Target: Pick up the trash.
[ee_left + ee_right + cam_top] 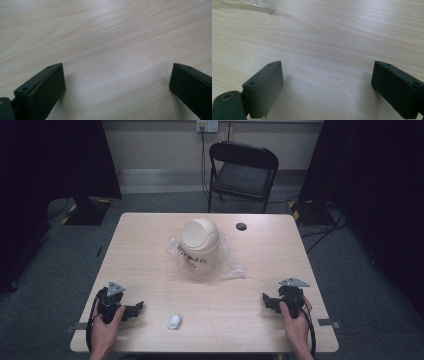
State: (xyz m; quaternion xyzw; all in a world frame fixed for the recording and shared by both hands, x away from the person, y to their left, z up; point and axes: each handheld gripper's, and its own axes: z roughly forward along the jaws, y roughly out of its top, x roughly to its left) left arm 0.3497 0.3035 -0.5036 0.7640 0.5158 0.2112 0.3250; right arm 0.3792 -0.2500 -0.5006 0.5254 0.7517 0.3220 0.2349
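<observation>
A beige small bin with a domed swing lid (199,248) stands at the middle of the wooden table (150,270), on a crumpled clear plastic bag (231,268). A small white crumpled object (174,321) lies near the front edge. My left gripper (139,309) rests at the front left in a hand, pointing right; its jaws stand wide apart over bare wood (117,75). My right gripper (265,300) rests at the front right in the other hand, pointing left, open, with nothing between its jaws (327,77). A corner of the plastic bag (259,4) shows at the top of the right gripper view.
A black folding chair (243,170) stands behind the table. A dark round hole (241,226) sits near the table's far edge. Black stands and cables lie on the grey floor at both sides.
</observation>
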